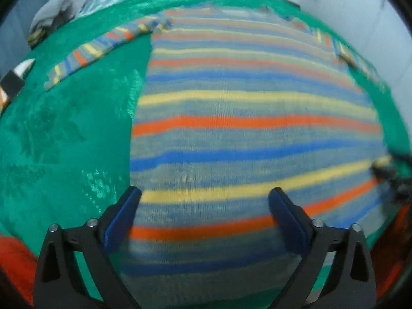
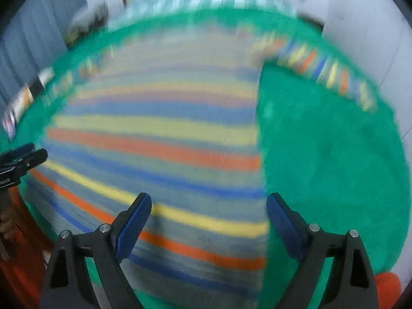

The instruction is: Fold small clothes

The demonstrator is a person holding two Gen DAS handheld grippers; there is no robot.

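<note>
Both claws, left claw [image 1: 204, 198] and right claw [image 2: 208, 203], are hanging wide and empty over the striped sweater [image 1: 244, 118]. It's looking soft and floppy, so pinching the hem corners seems best.

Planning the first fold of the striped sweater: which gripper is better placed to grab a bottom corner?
Neither clearly. The left gripper straddles the striped sweater's left edge near the hem; the right gripper straddles its right edge likewise. Both are open, holding nothing, above the green blanket. A two-handed grab looks likeliest.

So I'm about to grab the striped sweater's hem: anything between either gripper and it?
Nothing visible. The left gripper and right gripper stand open directly over the striped sweater, spread on the green blanket.
</note>
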